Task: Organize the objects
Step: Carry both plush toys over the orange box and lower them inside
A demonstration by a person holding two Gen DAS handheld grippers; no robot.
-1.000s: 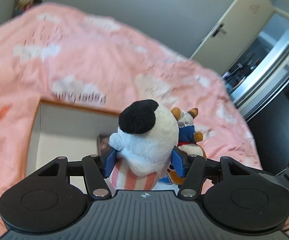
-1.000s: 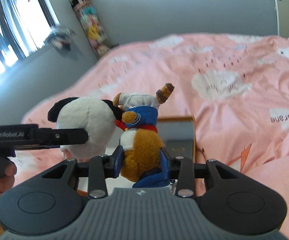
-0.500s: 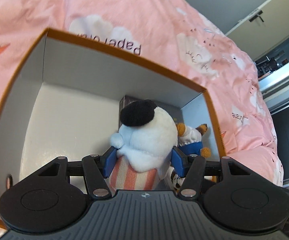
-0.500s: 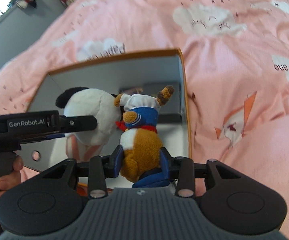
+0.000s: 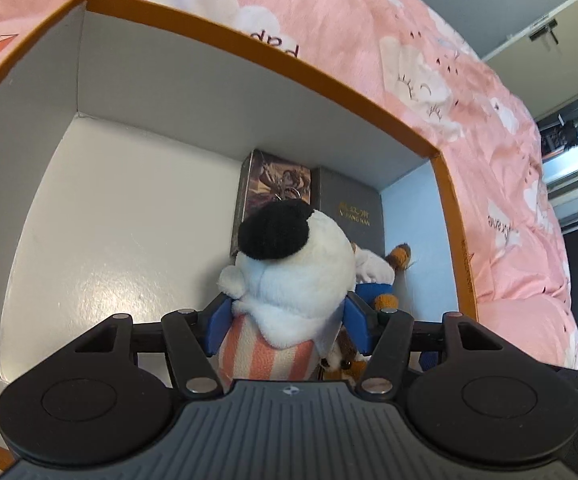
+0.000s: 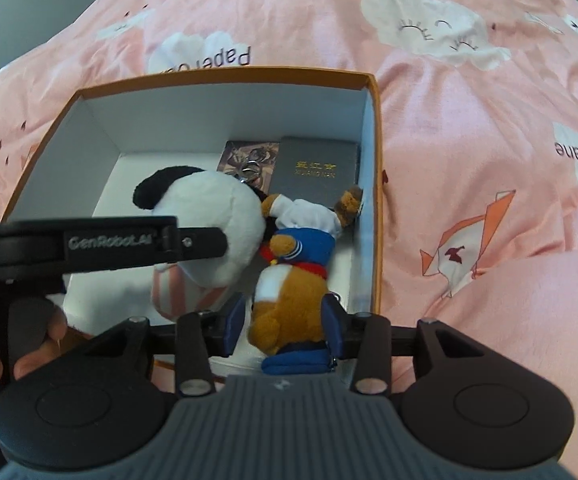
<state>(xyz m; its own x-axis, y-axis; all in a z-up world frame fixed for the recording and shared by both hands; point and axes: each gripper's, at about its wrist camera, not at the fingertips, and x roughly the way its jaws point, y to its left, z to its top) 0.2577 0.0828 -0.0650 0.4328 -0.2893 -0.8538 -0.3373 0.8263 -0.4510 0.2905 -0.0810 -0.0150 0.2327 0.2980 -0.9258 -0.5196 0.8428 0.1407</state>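
Nearest: right hand-held gripper (image 6: 285, 330) w/ brown fox plush (image 6: 289, 300) between its blue pads. Jaws are opening, a gap shows at the left pad, so the grip is letting go. Plush lies inside the orange-rimmed box (image 6: 375, 160), close to its right wall. Beside it, left hand-held gripper (image 5: 285, 326) has the black-and-white plush (image 5: 293, 268) between its pads. Jaws opening too; plush is down in the box, touching the fox. Further back: picture card box (image 6: 249, 156) and grey booklet (image 6: 317, 172) already lie flat at the far wall. Box sits on the pink bed cover (image 6: 469, 120). Looks nearly done. Left to do: release both plushies, pull out.
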